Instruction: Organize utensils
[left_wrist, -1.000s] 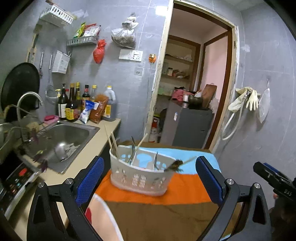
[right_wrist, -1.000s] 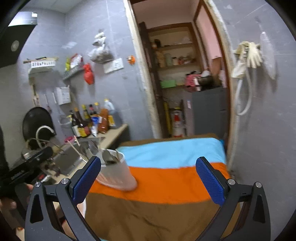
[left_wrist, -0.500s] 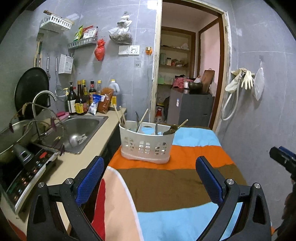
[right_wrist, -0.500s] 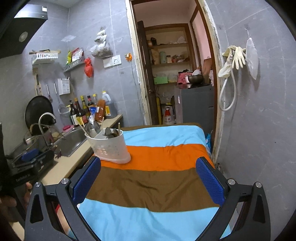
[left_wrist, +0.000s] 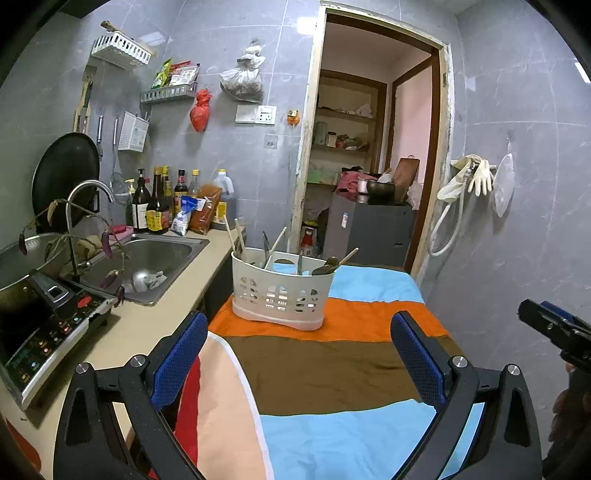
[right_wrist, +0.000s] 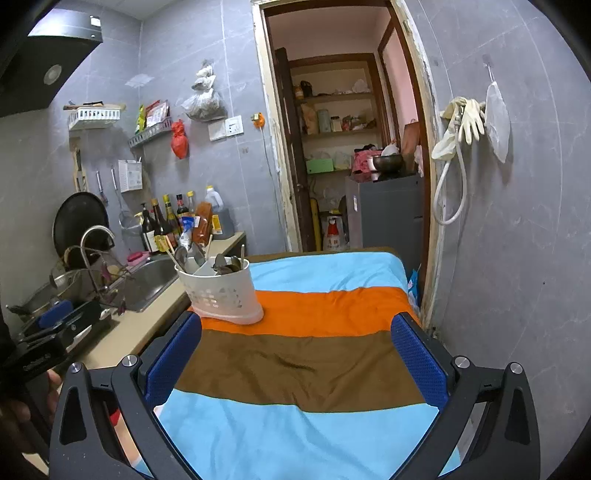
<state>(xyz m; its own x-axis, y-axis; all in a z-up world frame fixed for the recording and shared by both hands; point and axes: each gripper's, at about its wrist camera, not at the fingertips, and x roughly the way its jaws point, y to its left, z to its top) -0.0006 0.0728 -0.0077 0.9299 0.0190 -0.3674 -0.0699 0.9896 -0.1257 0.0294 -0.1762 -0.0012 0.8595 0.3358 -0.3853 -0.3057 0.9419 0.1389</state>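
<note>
Plastic slotted caddy (left_wrist: 280, 291) holds utensils (left_wrist: 273, 247); both hand-held grippers (left_wrist: 299, 362) (right_wrist: 295, 362) gape wide, empty.

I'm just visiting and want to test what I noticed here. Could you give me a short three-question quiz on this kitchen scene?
1. True or false: the white utensil basket stands on the orange stripe of the striped cloth.
2. Multiple choice: what is the left gripper holding? A) a spoon B) chopsticks C) nothing
3. Fill in: the steel sink lies to the ____ of the basket in the left wrist view.

Key
1. True; its base sits on the orange band.
2. C; its jaws are wide apart and bare, as are those of the right gripper.
3. Left.
</note>
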